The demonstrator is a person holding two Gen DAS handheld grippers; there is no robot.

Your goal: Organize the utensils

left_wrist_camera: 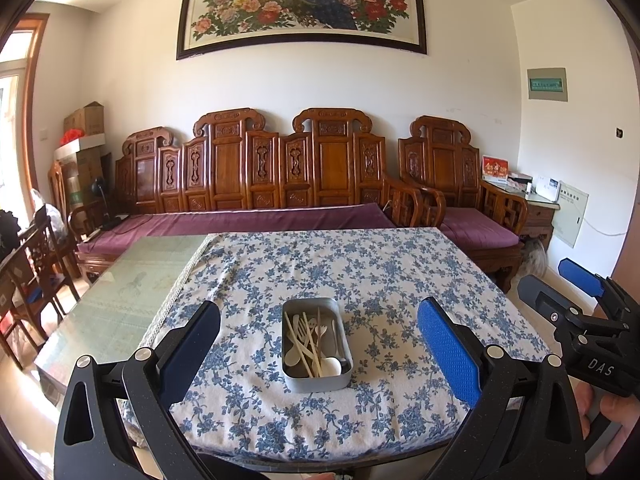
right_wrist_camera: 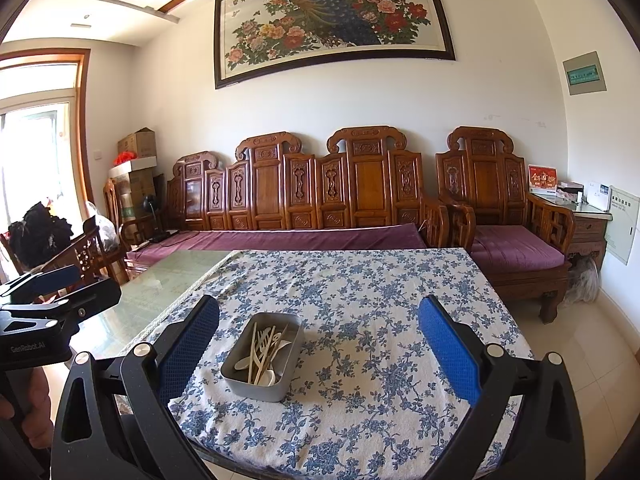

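Left wrist view: a sofa lines the far wall under a painting. Nearer, the table wears a floral cloth over its right part (the left part is bare glass). On the cloth sits a tin, holding pale utensils: spoons, forks and chopsticks lying loose together. The left gripper hovers short of the tin, its 2 fingers spread wide and empty. The right gripper is likewise wide and empty, with the tin slightly left of its gap.
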